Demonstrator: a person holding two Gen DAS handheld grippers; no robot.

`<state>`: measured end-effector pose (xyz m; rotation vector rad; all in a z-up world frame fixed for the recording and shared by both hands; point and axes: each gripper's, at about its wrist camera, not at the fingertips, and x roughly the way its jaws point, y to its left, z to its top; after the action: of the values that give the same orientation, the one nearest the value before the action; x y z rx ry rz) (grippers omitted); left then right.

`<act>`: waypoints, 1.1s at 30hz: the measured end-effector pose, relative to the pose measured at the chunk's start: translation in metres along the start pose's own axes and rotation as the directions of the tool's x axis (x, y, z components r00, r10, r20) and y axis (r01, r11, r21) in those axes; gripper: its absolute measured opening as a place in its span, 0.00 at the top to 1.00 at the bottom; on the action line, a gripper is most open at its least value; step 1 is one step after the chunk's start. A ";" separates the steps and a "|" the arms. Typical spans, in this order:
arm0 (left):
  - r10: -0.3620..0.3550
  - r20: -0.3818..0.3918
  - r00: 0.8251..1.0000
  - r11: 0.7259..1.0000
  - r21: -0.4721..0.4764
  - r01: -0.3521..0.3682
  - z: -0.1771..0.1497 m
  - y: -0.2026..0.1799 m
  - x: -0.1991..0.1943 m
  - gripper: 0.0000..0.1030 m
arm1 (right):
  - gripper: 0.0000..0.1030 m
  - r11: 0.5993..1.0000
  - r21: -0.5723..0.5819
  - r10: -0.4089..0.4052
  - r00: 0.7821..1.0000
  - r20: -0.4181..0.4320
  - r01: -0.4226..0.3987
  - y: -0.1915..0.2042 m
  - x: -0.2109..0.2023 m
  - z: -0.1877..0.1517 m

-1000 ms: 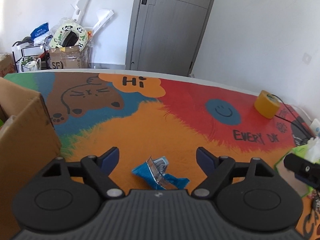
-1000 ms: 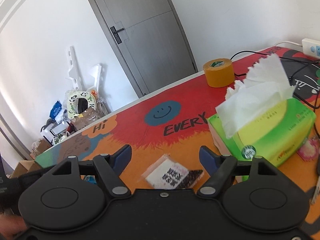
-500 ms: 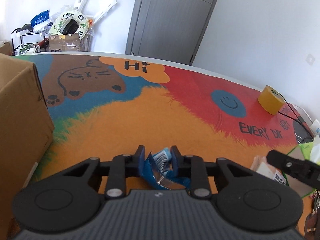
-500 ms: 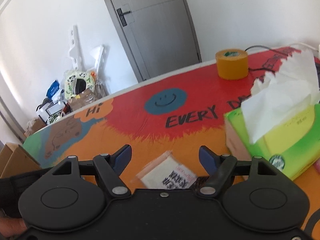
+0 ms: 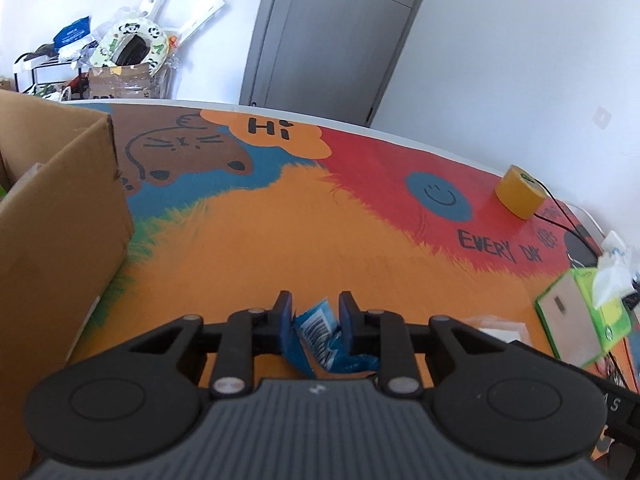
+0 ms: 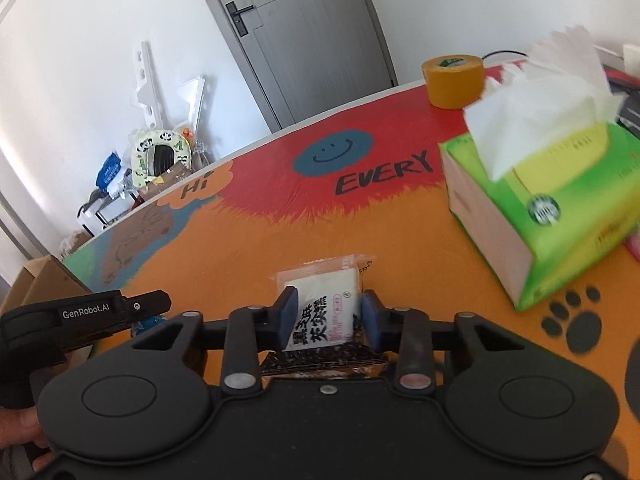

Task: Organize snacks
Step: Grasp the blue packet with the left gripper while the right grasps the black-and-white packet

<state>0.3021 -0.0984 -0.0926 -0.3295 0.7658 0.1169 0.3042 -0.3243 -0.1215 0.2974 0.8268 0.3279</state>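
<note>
blue crinkled snack packet (image 5: 320, 340) sits pinched in the left gripper (image 5: 314, 312); the right gripper (image 6: 330, 314), jaws just closing, clamps a white snack pack (image 6: 326, 304) on the orange mat (image 5: 280, 248).

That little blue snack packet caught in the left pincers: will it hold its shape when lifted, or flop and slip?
The blue snack packet already looks crumpled and folded between the left gripper pads, so it probably flops rather than staying stiff. Its film looks glossy, so it may slip. It seems small and thin, likely light.

Cardboard box (image 5: 60, 216) cropped at left edge, contents hidden; tissue pack (image 6: 560, 208) perhaps motion-blurred, right side cut off.
</note>
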 end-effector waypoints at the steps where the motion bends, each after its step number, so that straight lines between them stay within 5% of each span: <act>1: -0.002 -0.001 1.000 1.000 0.005 0.002 -0.001 0.000 -0.002 0.77 | 0.67 1.000 0.010 0.004 1.000 0.001 -0.004 -0.001 -0.002 -0.002; 9: 0.021 -0.014 1.000 0.999 0.043 -0.020 -0.003 0.001 -0.013 0.69 | 0.67 0.999 0.041 0.030 1.000 0.004 -0.030 0.001 -0.020 -0.020; 11: 0.013 -0.008 1.000 0.999 0.037 -0.013 -0.004 0.002 -0.015 0.61 | 0.60 0.999 0.032 0.021 1.000 0.018 -0.022 0.004 -0.023 -0.021; 13: 0.006 -0.003 1.000 0.999 0.033 -0.006 -0.006 0.002 -0.018 0.49 | 0.42 1.000 0.012 -0.001 0.999 0.033 0.000 0.010 -0.024 -0.021; 15: -0.003 0.016 1.000 0.999 0.054 0.002 -0.009 -0.001 -0.021 0.42 | 0.38 1.000 -0.013 -0.019 0.999 0.036 0.019 0.016 -0.021 -0.021; 25: -0.027 -0.007 1.000 0.995 0.097 0.028 -0.017 -0.014 -0.011 0.41 | 0.50 0.997 -0.059 -0.043 0.999 0.009 0.043 0.024 -0.012 -0.036; 33: -0.019 -0.014 1.000 0.992 0.124 0.021 -0.025 -0.023 -0.001 0.43 | 0.49 0.998 -0.021 -0.066 0.997 0.026 0.066 0.013 -0.021 -0.039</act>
<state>0.2897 -0.1279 -0.1028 -0.2203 0.7784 0.0480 0.2590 -0.3153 -0.1277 0.2529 0.8063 0.2705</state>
